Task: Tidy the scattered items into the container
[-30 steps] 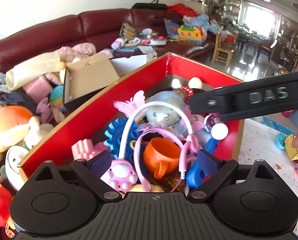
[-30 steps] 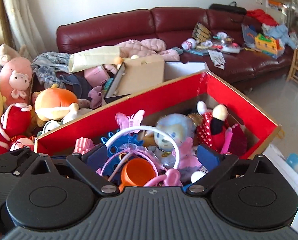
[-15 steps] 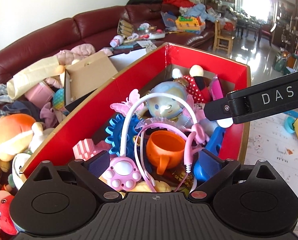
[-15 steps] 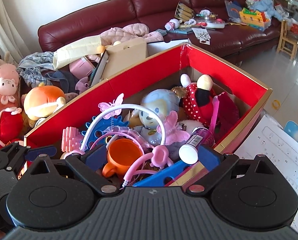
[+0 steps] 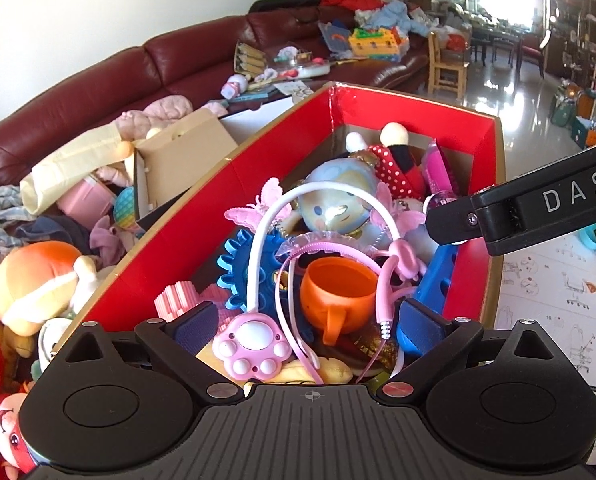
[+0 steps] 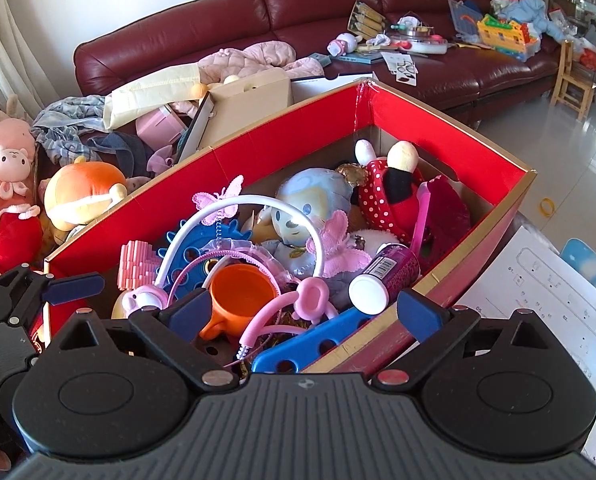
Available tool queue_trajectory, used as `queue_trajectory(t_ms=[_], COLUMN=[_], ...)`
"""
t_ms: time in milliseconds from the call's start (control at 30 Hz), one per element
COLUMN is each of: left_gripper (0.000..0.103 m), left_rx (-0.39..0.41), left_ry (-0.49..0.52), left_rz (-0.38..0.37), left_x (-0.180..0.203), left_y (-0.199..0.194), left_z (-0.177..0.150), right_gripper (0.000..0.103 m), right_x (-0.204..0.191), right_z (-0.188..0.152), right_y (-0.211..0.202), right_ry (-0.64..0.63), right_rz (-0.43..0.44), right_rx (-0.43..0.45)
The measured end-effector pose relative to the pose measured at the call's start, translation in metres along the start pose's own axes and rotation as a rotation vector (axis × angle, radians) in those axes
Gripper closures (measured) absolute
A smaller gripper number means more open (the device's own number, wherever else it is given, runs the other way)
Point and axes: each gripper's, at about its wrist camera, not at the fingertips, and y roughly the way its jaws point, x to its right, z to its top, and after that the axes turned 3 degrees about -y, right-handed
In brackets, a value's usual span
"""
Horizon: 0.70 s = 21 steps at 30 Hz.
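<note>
Both grippers hover at the near end of the red box (image 6: 438,128), jaws wide, nothing held: left gripper (image 5: 310,322), right gripper (image 6: 304,308). Box is packed: orange cup (image 6: 240,294), headphones (image 5: 254,336), blue doll (image 6: 302,208), purple bottle (image 6: 386,276) lying by the right wall.

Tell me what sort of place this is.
Most likely a lived-in family living room. A long dark red leather sofa strewn with toys and books runs along the wall, plush toys pile beside the red toy box, and a dining area opens beyond.
</note>
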Motion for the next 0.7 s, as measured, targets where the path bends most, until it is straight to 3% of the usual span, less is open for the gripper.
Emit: queue_trajectory(t_ms=[200,367,433,500,633,700], left_gripper=[0.000,0.000,0.000,0.009,0.008,0.007], left_rx=[0.009,0.016,-0.030,-0.086,-0.078,-0.117], left_ry=[0.044,0.079,0.052,0.010,-0.018,-0.041], left_rz=[0.015,0.059,0.007,-0.047,-0.106,-0.129], left_x=[0.000,-0.010,-0.019,-0.028,-0.037,-0.040], left_y=[-0.002,-0.009,-0.010,-0.009,-0.008,-0.001], left_z=[0.000,0.010,0.016,0.021,0.022,0.025], right_gripper=[0.003,0.002,0.002,0.002,0.002,0.002], right_x=[0.000,-0.005,-0.006,-0.005,-0.005,-0.008], right_z=[-0.001,0.000,0.001,0.000,0.000,-0.001], right_y=[-0.001,0.002,0.004,0.009,0.016,0.020], right_ry=[-0.017,-0.120,-0.154,-0.180,-0.221,-0.249], right_rz=[0.000,-0.011,-0.014,-0.013,-0.009,-0.010], right_rx=[-0.005,-0.019,-0.034,-0.060,-0.106,-0.126])
